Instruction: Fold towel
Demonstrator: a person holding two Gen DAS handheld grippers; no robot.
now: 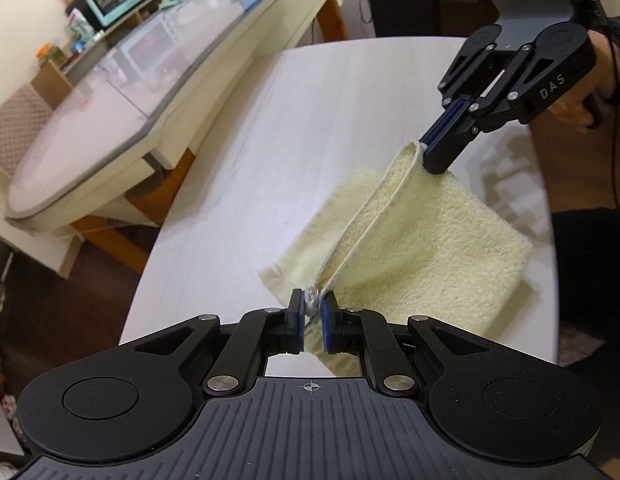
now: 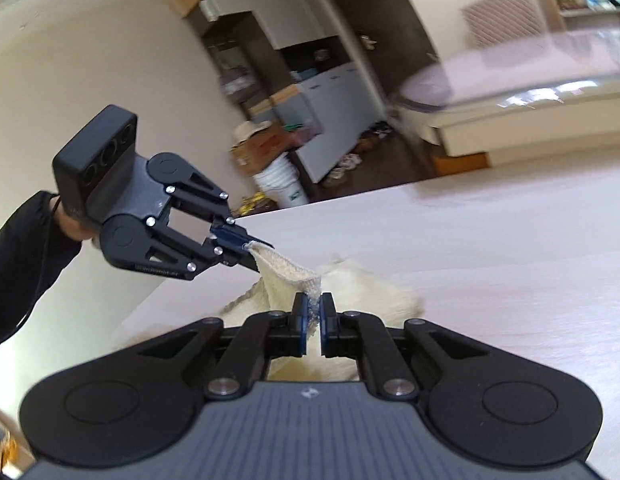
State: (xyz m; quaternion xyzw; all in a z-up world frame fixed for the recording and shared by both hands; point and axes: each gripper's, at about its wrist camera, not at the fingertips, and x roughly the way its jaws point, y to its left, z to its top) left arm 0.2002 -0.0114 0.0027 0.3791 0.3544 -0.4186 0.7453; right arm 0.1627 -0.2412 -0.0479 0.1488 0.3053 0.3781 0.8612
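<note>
1. My left gripper [image 1: 310, 312] is clamped on one corner of the pale yellow towel [image 1: 430, 240], with the hem bunched between its blue pads.
2. My right gripper [image 1: 428, 156] pinches the neighbouring corner. In the left wrist view it sits toward one o'clock from my left tongs, raised above the cloth.
3. The towel lies on the white table [image 1: 269, 140]. The edge between my two corners is lifted and pulled nearly taut, and the rest of the cloth rests flat toward three o'clock.
4. I judge this to be the middle of a fold: the edge is picked up but not yet laid over.
5. The next move calls for carrying both corners together across the resting cloth, keeping the edge level and taut.
6. I should let go only once the corners meet the far edge, or the fold will skew.
</note>
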